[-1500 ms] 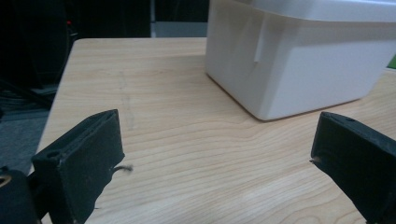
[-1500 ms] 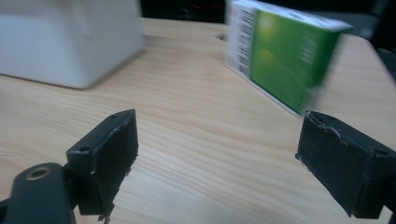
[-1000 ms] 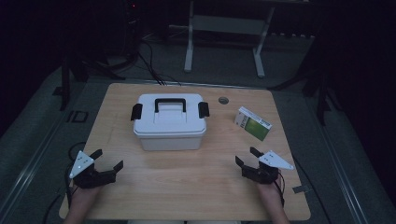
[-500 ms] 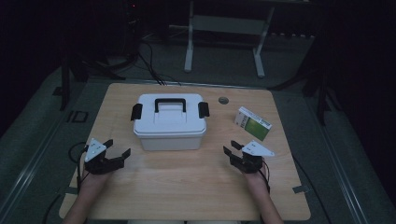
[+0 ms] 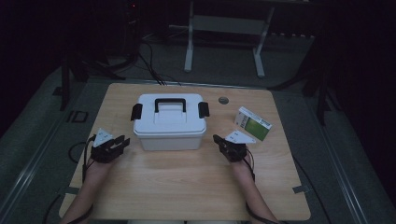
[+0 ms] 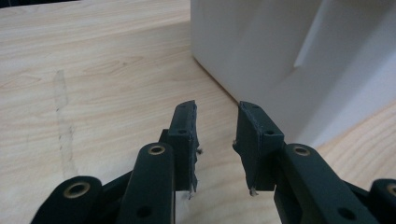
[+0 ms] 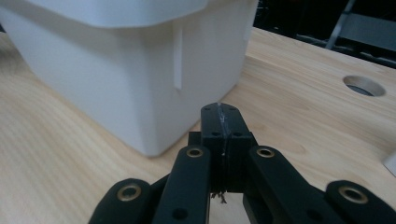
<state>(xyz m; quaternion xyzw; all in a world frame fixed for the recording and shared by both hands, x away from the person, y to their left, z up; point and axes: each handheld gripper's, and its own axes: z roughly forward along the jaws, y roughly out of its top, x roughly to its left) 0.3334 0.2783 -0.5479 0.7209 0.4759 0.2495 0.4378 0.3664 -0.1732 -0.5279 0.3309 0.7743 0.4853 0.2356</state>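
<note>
box (image 5: 169,122): white, lid latched, mid-table, handle on top
left gripper (image 5: 122,142): just beside box's left end, jaws just closing, narrow gap, nothing between
right gripper (image 5: 217,140): just beside box's right end, jaws pressed together, empty
why: both flank the box, likely to reach the side latches
around: green carton (image 5: 252,123) right of box, table (image 5: 187,186) hole (image 5: 223,100) behind
blocking: nothing between grippers and box

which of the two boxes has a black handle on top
The big white box mid-table, between the grippers; the small green-and-white box to its right lies flat and has no handle.
</note>
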